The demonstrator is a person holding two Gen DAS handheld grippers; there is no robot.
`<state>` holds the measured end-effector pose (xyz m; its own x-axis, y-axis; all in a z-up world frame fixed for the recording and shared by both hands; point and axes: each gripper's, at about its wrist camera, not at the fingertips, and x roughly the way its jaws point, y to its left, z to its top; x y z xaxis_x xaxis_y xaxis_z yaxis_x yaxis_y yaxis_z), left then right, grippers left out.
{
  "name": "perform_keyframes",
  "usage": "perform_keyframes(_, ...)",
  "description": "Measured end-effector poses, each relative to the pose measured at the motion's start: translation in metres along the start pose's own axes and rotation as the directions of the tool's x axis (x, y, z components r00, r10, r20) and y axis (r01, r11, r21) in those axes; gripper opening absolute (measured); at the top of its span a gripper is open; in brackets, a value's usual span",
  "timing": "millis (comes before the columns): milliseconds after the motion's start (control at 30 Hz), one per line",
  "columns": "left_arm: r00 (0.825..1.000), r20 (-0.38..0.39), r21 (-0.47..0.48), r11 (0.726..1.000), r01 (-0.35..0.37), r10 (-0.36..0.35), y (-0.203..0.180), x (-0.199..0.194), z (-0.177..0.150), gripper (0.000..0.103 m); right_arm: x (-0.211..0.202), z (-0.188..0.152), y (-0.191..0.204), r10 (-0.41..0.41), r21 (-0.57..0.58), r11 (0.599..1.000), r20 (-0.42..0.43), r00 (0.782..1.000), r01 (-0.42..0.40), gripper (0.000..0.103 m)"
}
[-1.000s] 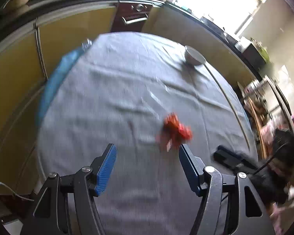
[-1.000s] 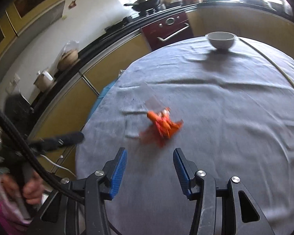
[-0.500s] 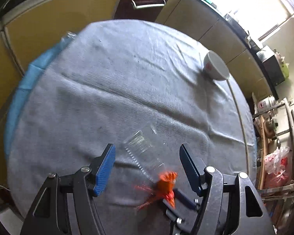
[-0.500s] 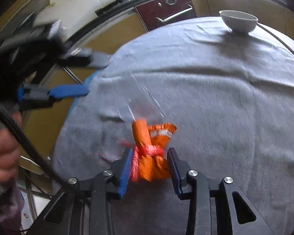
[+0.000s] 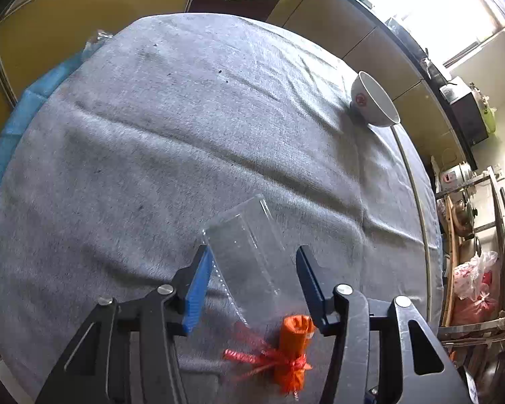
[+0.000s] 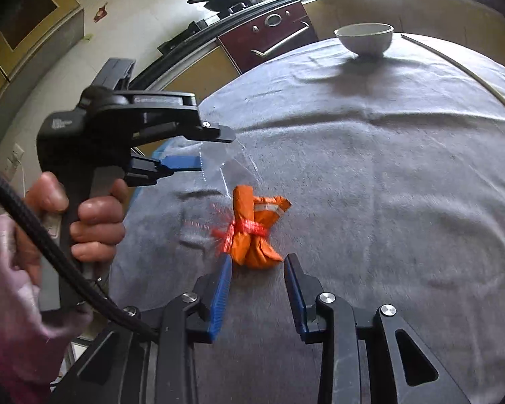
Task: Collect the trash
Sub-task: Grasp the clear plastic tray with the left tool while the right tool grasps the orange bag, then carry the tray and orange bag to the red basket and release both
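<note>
Two blue fingers (image 5: 198, 286) of the left gripper (image 5: 252, 252) are closing around a clear plastic box (image 5: 245, 235). The box lies between them on the grey cloth of the desk (image 5: 151, 134). One pad is at the box's edge; the other stands a little off it. The right gripper (image 6: 257, 262) has its fingers drawn in narrow. The near end of an orange bundle (image 6: 252, 229), tied with red string, sits right at their tips. Whether the pads press it, I cannot tell. Box and bundle touch each other, near the desk's front edge. A hand (image 6: 94, 222) grips the left gripper's black handle. Farther out, a white bowl (image 5: 373, 101) stands upright near the far rim. Beyond it are yellow cupboards and a dark red oven door (image 6: 272, 33).
</note>
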<state>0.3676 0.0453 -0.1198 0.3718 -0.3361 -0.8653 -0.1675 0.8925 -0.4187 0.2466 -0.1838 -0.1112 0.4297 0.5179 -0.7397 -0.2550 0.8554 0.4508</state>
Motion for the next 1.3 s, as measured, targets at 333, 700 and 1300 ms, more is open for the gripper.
perform_keyframes(333, 0.997, 0.054, 0.062, 0.997, 0.053, -0.057, 0.030, -0.053, -0.030, 0.051, 0.014, 0.018, 0.009, 0.011, 0.049, 0.999, -0.004, 1.000, -0.011, 0.055)
perform_keyframes(700, 0.990, 0.136, 0.163, 0.986, 0.020, -0.043, 0.031, -0.112, -0.080, 0.051, 0.063, 0.025, 0.025, -0.117, 0.041, 0.992, -0.059, 0.991, 0.120, 0.034)
perform_keyframes(1300, 0.970, 0.238, 0.451, 0.890, -0.062, -0.053, -0.082, -0.164, -0.180, 0.049, -0.161, -0.065, 0.023, -0.132, 0.106, 0.989, 0.297, 0.946, 0.105, 0.033)
